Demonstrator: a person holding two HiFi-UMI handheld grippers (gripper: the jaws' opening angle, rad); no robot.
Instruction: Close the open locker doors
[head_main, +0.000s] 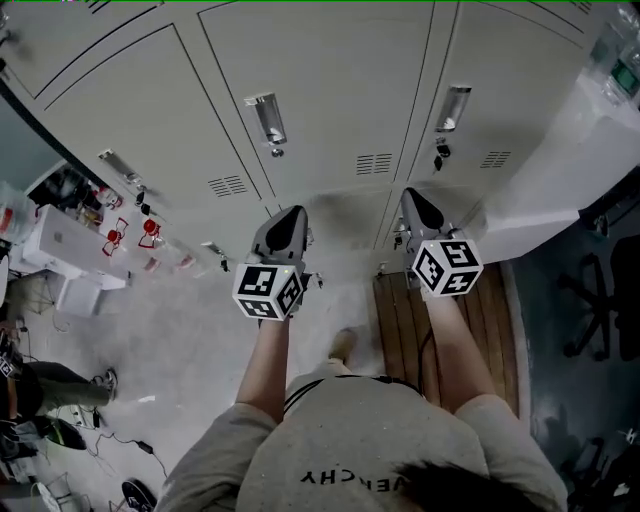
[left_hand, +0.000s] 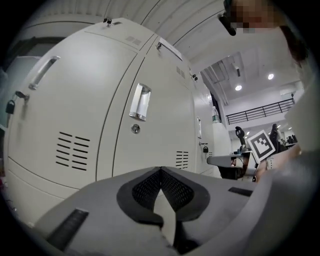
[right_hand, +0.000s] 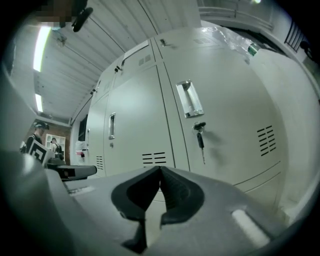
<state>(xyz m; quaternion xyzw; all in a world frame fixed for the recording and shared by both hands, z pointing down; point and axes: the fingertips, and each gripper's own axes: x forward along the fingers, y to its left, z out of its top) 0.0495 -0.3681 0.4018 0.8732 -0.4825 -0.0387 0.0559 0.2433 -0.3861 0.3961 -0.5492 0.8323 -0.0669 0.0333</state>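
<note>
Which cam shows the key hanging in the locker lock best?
Right gripper view: the key hangs from the lock below the handle, near and sharp. Head view shows it small and dark from above. Left gripper view has only a tiny dark speck far off; can't tell.

Speckled grey floor (head_main: 190, 350) — a slatted wooden mat (head_main: 395, 330) at right, black office chair (head_main: 590, 300) beyond; 2 ceiling lights (left_hand: 270, 76).

Person: grey short-sleeved T-shirt (head_main: 340, 445) with dark printed lettering. The left hand-held gripper (head_main: 292, 212) and right hand-held gripper (head_main: 412, 193) have grey moulded bodies and black mesh-textured pads (left_hand: 145, 190) tapering to a point. Each carries a cube (head_main: 268, 290) faced with black-and-white square markers.
</note>
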